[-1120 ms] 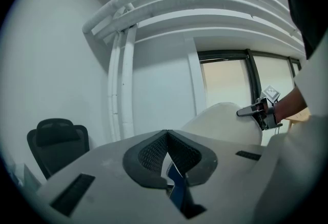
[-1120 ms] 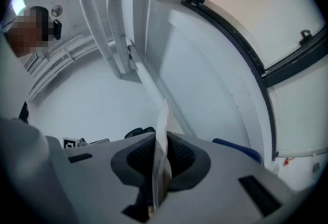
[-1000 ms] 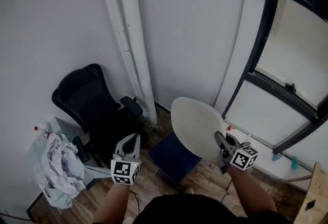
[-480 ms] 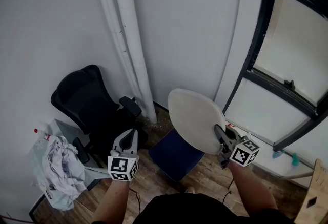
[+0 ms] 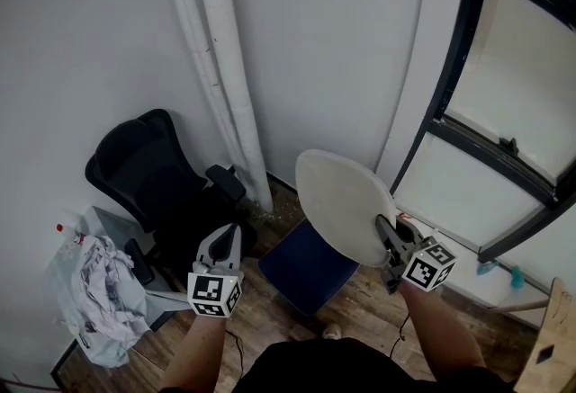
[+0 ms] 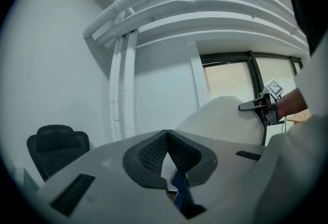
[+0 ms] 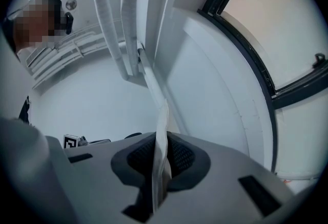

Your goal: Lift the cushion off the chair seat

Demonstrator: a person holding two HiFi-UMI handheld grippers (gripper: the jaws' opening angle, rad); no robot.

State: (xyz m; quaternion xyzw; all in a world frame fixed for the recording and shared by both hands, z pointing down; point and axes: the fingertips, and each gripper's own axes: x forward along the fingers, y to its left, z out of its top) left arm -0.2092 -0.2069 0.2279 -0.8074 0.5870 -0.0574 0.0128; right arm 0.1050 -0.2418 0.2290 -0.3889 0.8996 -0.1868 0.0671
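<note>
Beside the black office chair (image 5: 144, 175) at the left, the left tongs (image 5: 229, 236) are pointing level, jaws pressed together on nothing. The blue chair seat (image 5: 304, 272) is lying uncovered below. The white round cushion (image 5: 342, 207) is hanging above it, tilted on edge and well apart from the seat. The right tongs (image 5: 385, 234) are pinching the cushion's lower rim, its thin edge standing between the pads. With only one narrow grip at the edge, the cushion is probably wanting to swing. A firm pinch, a slow carry and a path clear of the wall pipes (image 5: 220, 67) and the window frame (image 5: 454, 126) are looking wisest.
</note>
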